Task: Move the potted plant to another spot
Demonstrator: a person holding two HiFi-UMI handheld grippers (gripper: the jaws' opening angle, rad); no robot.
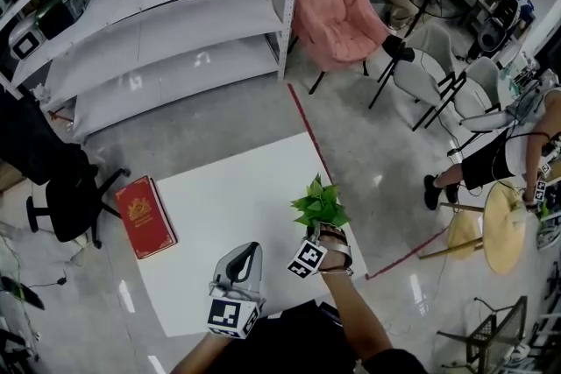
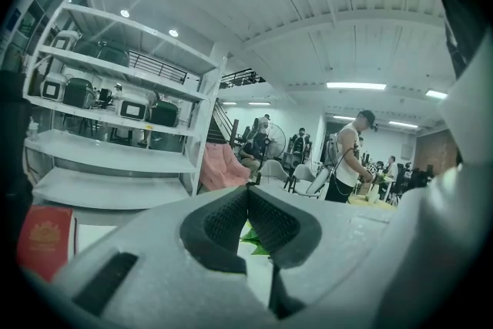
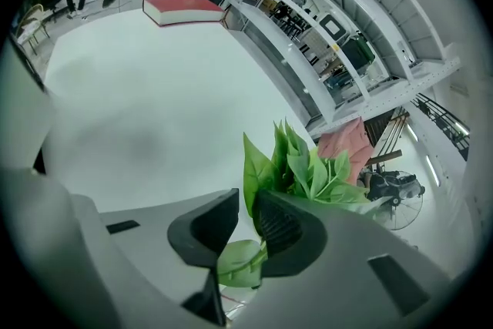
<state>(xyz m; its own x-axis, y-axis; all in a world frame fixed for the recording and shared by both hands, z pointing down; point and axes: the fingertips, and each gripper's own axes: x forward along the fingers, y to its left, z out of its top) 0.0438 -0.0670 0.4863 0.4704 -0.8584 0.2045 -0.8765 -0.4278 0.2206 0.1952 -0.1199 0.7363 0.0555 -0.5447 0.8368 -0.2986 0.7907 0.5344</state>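
Right gripper view: jaws of right gripper [image 3: 246, 203] pinch green leafy potted plant [image 3: 308, 169]; left gripper [image 2: 248, 193] closed, empty; best carried upright toward nine o'clock.

The white table [image 1: 237, 197] lies bare between red book [image 1: 145, 216] and potted plant [image 1: 320, 204].

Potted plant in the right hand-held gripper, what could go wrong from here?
1. The right hand-held gripper pinches the potted plant by leaves and stem, no pot in sight; the foliage may tear or slip when lifted.
2. The plant is near the right edge of the white table, so a slip could send it to the floor.
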